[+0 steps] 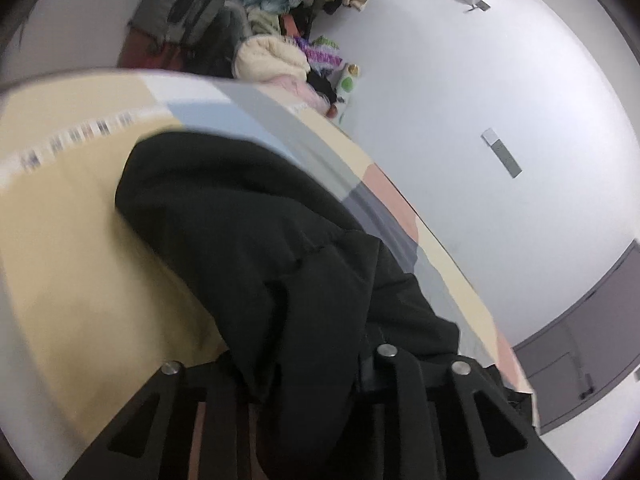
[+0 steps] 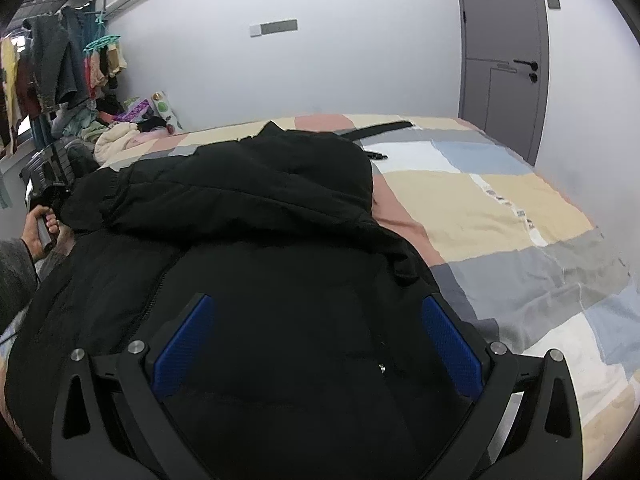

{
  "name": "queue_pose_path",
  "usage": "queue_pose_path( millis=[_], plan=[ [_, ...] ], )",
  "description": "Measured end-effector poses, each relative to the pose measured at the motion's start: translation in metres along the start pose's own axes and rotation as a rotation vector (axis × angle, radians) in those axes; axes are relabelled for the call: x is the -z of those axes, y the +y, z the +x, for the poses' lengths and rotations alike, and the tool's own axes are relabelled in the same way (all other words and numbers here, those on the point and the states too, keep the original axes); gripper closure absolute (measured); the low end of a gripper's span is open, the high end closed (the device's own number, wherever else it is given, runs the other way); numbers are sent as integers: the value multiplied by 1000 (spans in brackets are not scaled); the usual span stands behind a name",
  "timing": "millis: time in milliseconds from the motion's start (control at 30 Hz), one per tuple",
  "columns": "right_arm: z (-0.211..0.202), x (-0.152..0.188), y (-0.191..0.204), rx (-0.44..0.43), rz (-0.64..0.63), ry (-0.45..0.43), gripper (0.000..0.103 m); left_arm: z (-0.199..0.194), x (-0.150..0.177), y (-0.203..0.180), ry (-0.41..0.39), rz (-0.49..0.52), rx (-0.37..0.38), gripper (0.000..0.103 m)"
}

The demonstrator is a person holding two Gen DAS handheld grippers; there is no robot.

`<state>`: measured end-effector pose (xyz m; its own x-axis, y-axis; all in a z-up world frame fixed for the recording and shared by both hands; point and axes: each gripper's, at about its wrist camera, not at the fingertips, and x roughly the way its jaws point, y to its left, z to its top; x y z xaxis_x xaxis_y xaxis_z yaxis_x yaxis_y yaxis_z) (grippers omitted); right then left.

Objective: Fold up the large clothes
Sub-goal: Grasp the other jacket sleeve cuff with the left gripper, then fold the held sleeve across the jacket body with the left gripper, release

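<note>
black padded jacket [image 2: 256, 216] lies spread across a bed whose patchwork cover [image 2: 520, 208] shows blocks of cream, grey, pale blue and salmon pink. its hood end points toward the far wall, and a zip line runs down the front near the right gripper [image 2: 316, 344].

the right gripper sits low over the jacket's body with its two fingers spread wide, the blue pads [image 2: 452, 348] bare and nothing pinched between them (the dark fabric only lies beneath).

in the left wrist view the left gripper [image 1: 304, 408] has its fingers drawn in on a thick fold of the jacket [image 1: 248, 232], which bulges up between them and covers the pads; the picture is blurred. from the right wrist view a hand [image 2: 40, 228] is seen at the jacket's left edge, wrapped around that gripper's handle, with a grey sleeve [image 2: 14, 276] below it.

beyond the bed, a pile of clothes [image 2: 116, 136] sits by the white wall [image 2: 320, 60], more garments hang on a rack [image 2: 56, 64] above it, and a grey door [image 2: 504, 52] stands at the right. a dark strap [image 2: 376, 128] lies on the cover just past the hood.
</note>
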<state>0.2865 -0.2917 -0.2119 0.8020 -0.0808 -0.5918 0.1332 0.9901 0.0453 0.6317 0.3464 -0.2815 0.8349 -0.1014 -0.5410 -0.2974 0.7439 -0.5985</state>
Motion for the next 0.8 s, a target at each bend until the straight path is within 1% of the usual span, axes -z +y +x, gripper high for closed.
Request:
queue_pose_path(
  millis=[100, 200, 300, 367, 467, 567, 667, 800],
  plan=[
    [-6, 1, 1, -11, -15, -16, 0, -31, -9, -17, -48, 38, -43, 85],
    [-11, 3, -5, -28, -8, -21, 0, -66, -16, -37, -98, 73, -59, 87],
    [-19, 4, -9, -34, 0, -37, 0, -93, -19, -59, -117, 137, -92, 89],
    [-26, 4, -12, -41, 11, -51, 0, -116, -17, -75, -132, 175, -92, 89],
    [-41, 2, -17, -45, 22, -89, 0, -144, -12, -100, -132, 255, -105, 89],
    [-51, 1, -19, -55, 27, -116, 0, -168, -2, -136, -129, 337, -115, 89],
    [-58, 1, -24, -69, 42, -130, 0, -185, 6, -171, -124, 388, -105, 89],
    [-64, 1, -31, -66, 57, -154, 0, -198, 14, -212, -109, 450, -133, 89]
  ],
)
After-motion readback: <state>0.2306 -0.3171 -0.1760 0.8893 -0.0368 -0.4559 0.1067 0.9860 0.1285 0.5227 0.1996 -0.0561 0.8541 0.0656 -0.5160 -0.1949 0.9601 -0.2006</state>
